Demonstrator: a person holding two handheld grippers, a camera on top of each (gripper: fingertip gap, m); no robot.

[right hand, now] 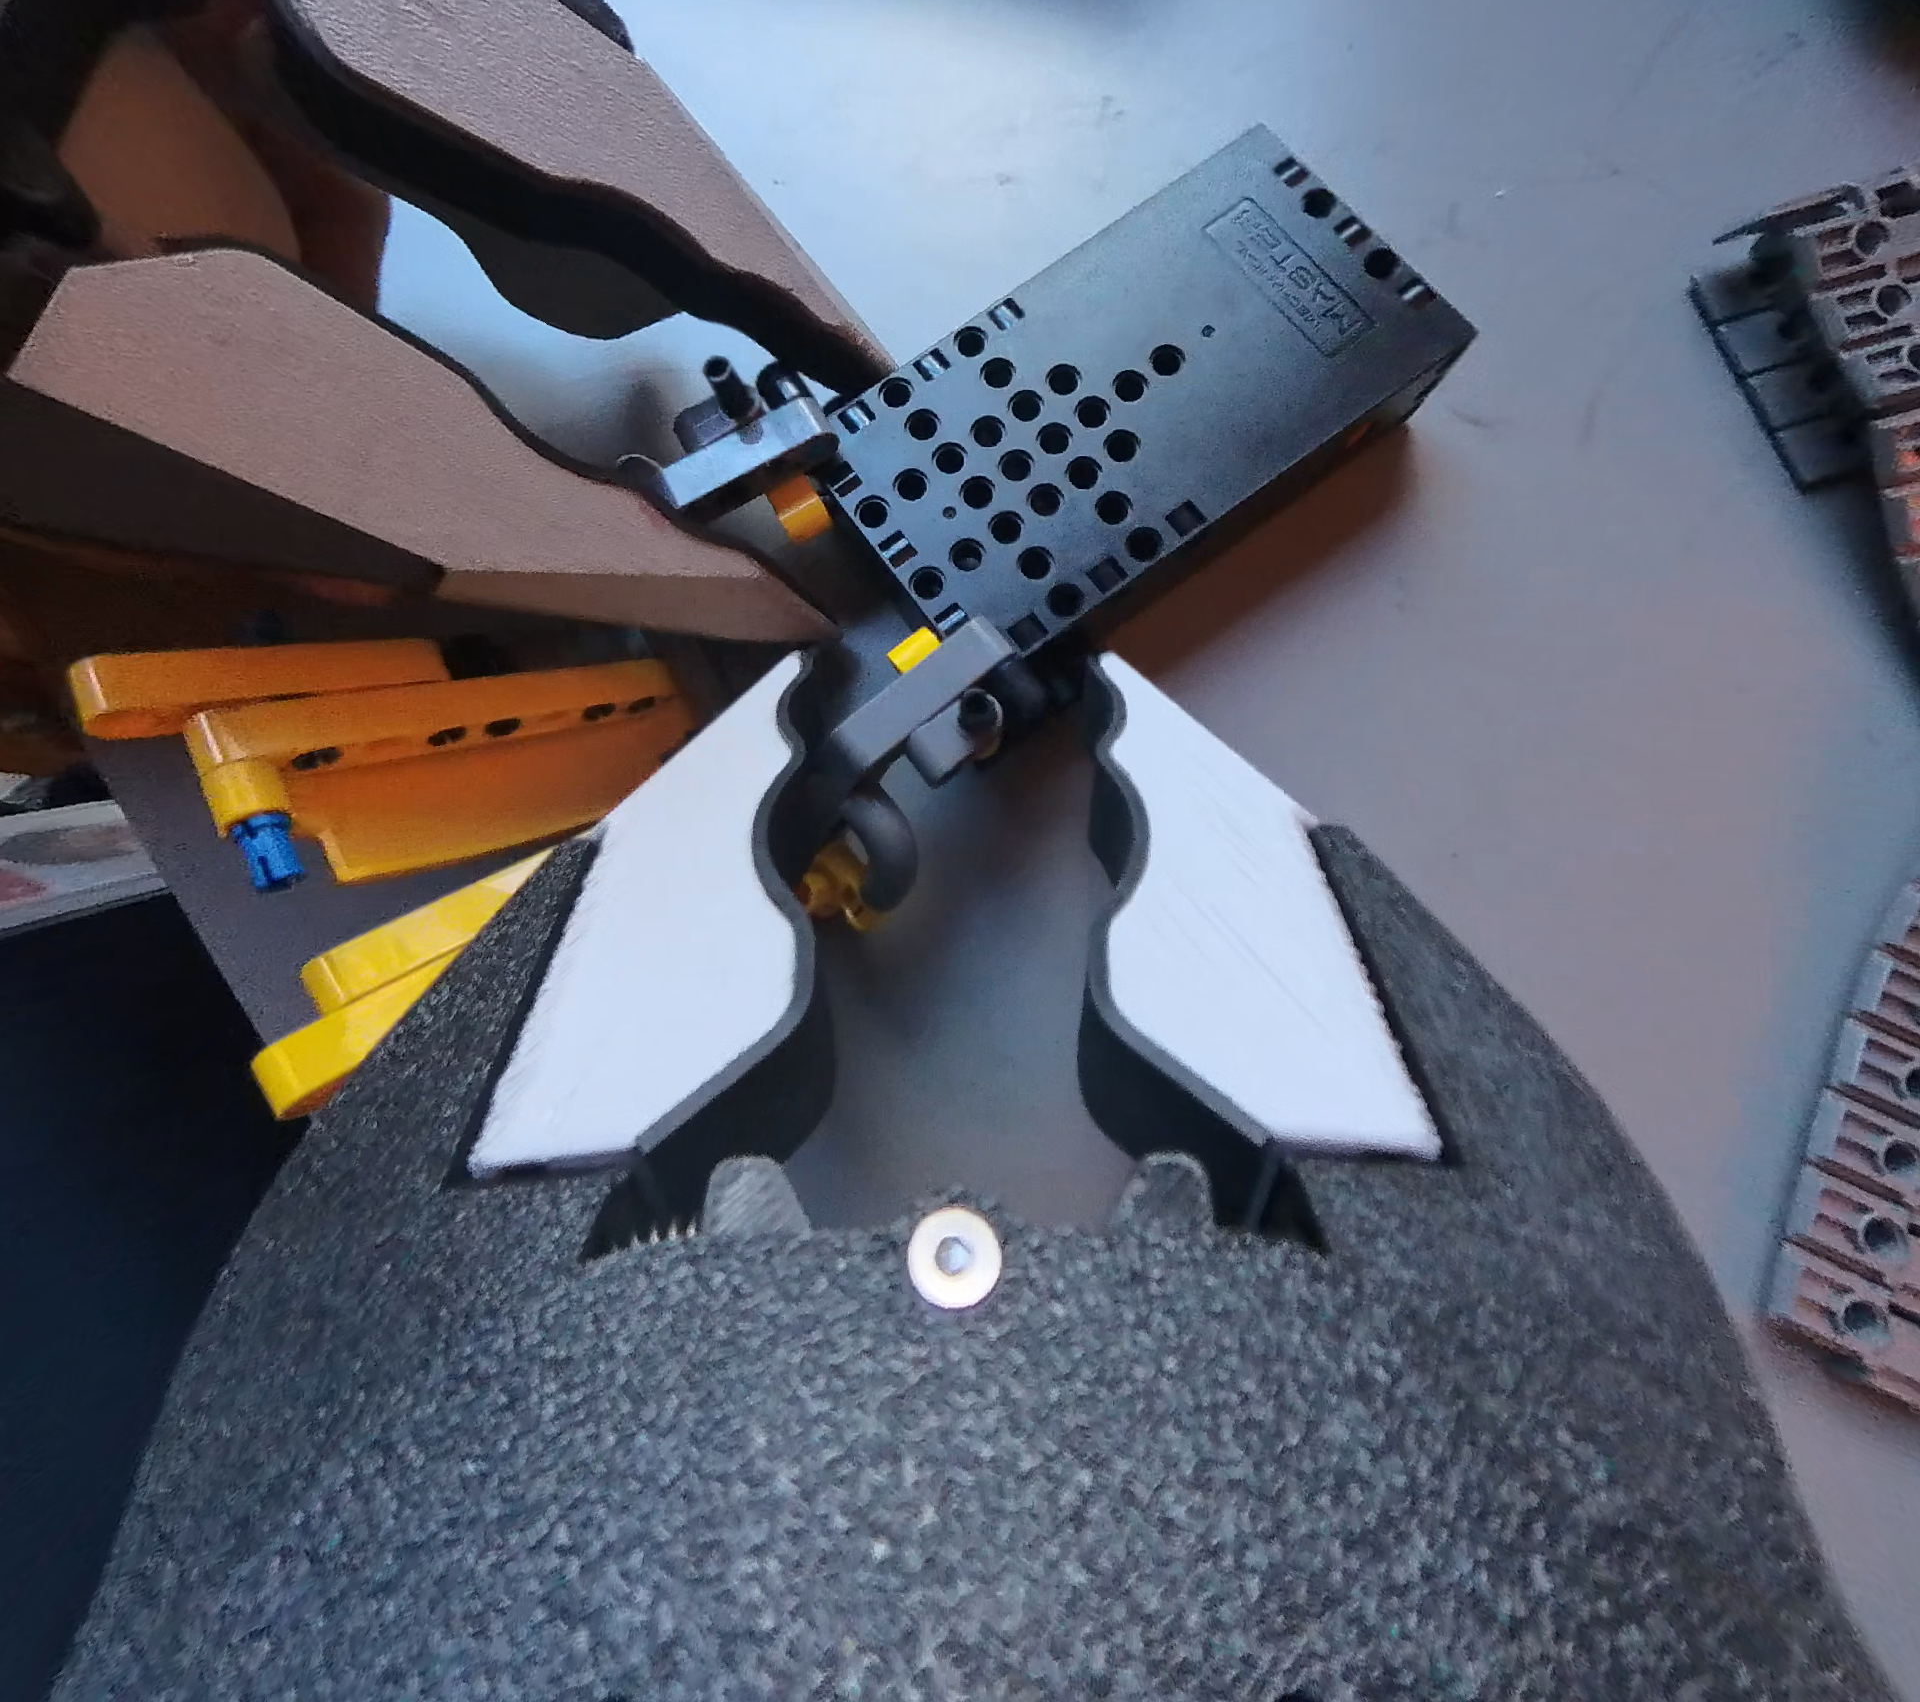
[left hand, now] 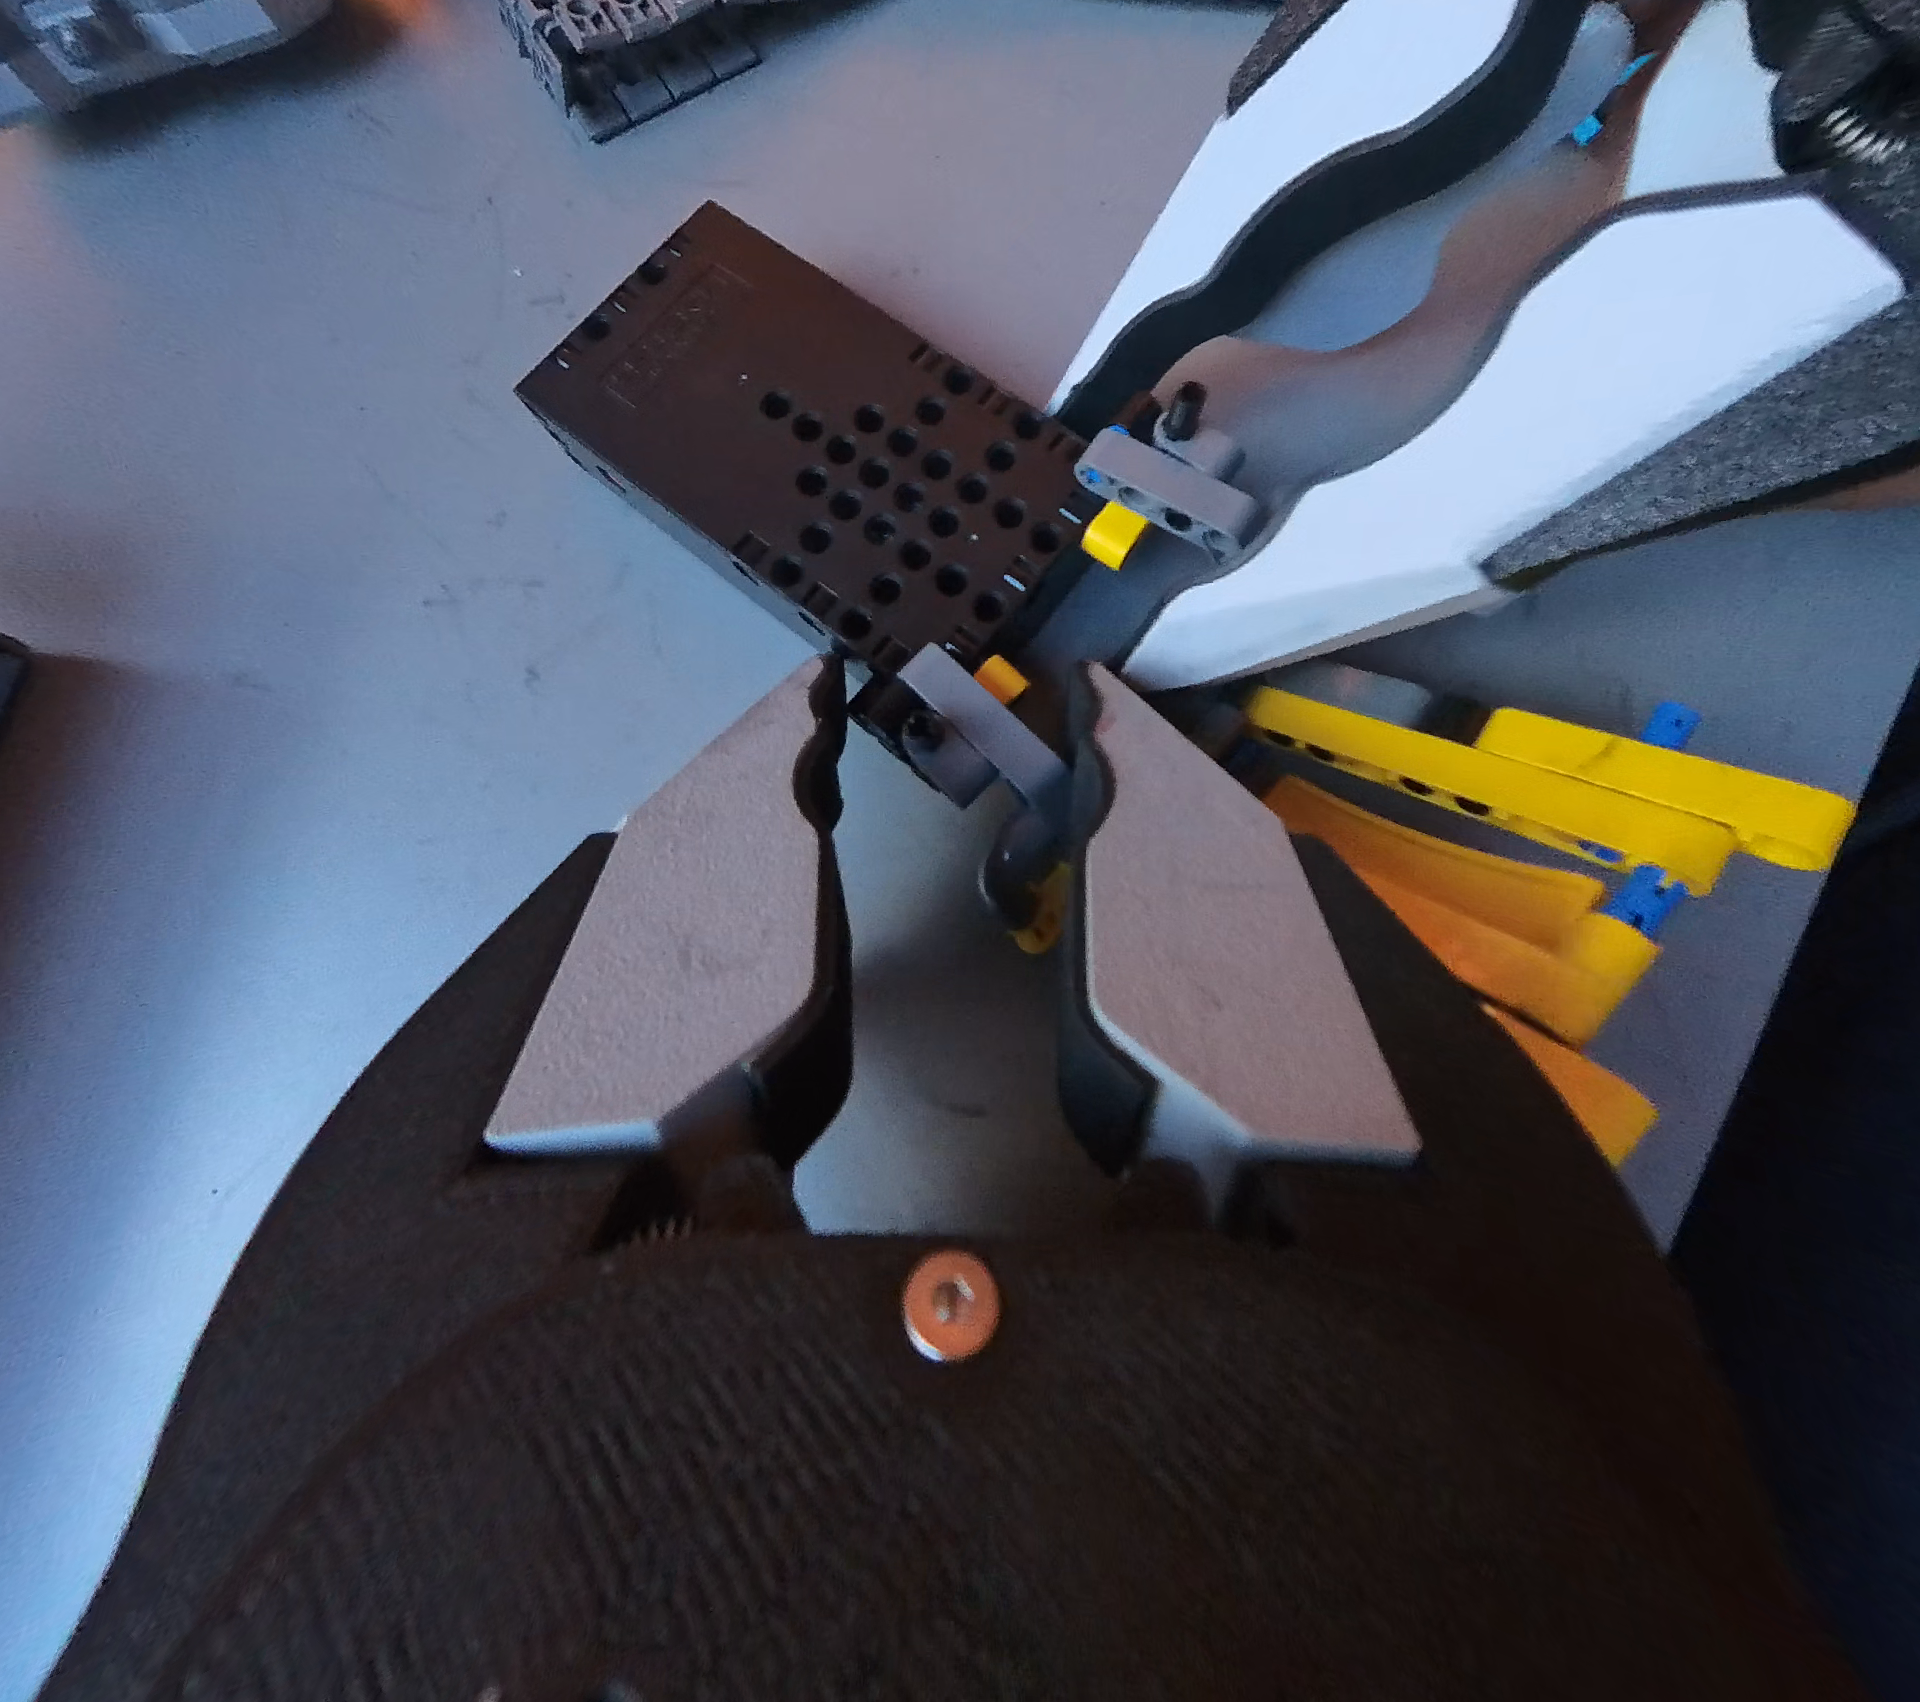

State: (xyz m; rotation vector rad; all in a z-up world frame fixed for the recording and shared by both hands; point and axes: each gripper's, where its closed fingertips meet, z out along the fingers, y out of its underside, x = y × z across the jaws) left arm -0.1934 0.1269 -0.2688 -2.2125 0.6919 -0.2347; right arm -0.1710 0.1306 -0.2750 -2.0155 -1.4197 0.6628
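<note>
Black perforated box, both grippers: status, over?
Left gripper open, tips astride grey beam at black perforated box corner. Right gripper open, astride same end. Yellow beams beside, not blocking.

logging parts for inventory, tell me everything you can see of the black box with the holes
The black box is a long rectangular block of matte black plastic, lying flat on the grey table. Its top has a cluster of round holes, small slots along the edges and an embossed label panel at the far end. Grey beams with yellow pins are attached at its near end. Both tools are open around those beams; the left tool sits at one corner, the right tool at the other.
</note>
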